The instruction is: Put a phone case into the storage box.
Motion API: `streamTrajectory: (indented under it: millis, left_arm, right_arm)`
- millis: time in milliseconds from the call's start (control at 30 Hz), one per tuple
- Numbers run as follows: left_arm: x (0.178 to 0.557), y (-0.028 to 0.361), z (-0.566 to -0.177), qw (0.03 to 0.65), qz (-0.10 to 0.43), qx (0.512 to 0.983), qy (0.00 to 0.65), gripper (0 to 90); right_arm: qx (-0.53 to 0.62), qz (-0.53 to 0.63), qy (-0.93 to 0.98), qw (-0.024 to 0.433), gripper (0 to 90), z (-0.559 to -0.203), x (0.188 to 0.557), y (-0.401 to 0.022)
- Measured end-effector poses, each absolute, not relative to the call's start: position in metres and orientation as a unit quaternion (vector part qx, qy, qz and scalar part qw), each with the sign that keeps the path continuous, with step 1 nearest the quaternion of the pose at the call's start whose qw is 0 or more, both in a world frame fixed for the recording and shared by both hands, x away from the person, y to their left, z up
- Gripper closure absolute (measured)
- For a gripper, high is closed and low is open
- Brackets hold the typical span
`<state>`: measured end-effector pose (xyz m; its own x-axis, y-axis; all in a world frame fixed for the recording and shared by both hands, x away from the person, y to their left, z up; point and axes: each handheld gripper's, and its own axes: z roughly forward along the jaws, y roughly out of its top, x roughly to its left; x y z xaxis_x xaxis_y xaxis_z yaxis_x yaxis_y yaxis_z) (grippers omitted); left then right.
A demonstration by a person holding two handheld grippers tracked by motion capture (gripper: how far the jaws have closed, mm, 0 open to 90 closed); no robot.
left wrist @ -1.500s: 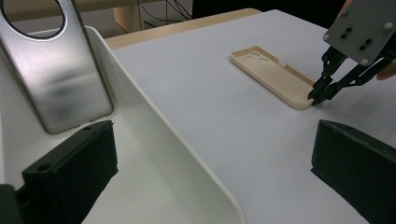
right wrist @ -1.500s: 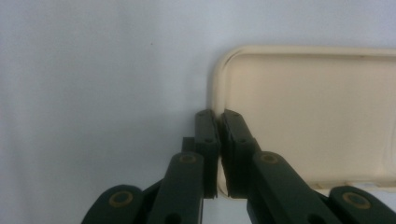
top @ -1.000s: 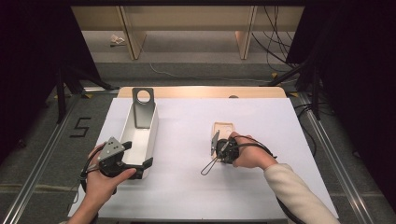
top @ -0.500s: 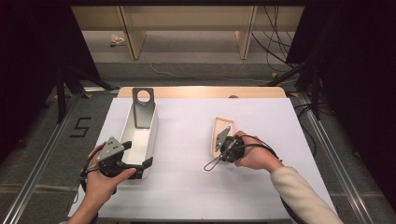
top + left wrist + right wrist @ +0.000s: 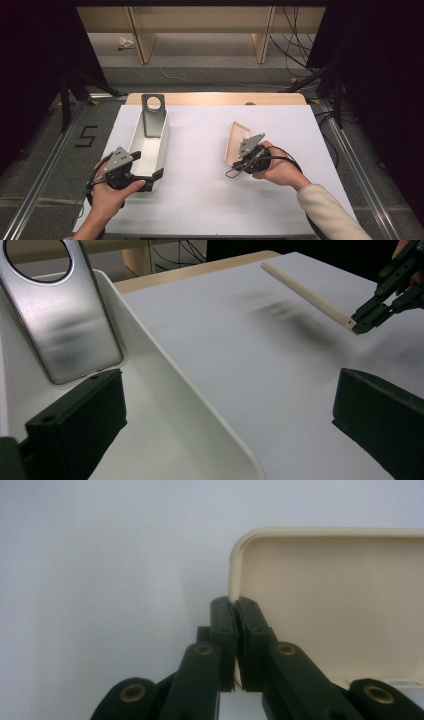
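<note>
At the near edge of the white table [image 5: 210, 200], the left gripper [image 5: 225, 435] straddles the near wall of a white tub [image 5: 161, 145], one jaw inside and one outside, without pressing on it. The tub's near end is cut off in the left gripper view. To the right, the right gripper [image 5: 234, 630] pinches the rim of a cream lid [image 5: 234, 142], tilted up off the table; its right edge runs out of frame. Farther back, a metal plate [image 5: 152, 114] with a round hole leans inside the tub.

A wooden shelf unit [image 5: 200, 30] and cables [image 5: 295, 40] stand beyond the table [image 5: 210, 200].
</note>
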<state>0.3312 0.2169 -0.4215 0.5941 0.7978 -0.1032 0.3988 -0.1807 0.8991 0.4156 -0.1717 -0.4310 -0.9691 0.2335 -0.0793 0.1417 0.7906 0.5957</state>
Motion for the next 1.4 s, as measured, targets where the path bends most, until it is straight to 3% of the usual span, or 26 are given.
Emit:
streamTrajectory:
  millis: [433,1400]
  left_arm:
    - [0.331,0.216,-0.421,0.496,0.202,0.742,0.403,0.4]
    - [0.34,0.206,-0.412,0.489,0.203,0.748,0.401,3.2]
  right_arm:
    - [0.114,0.382,0.915,0.06,87.9,-0.426,0.402,-0.184]
    - [0.095,0.428,0.897,0.046,87.9,-0.425,0.375,-0.185]
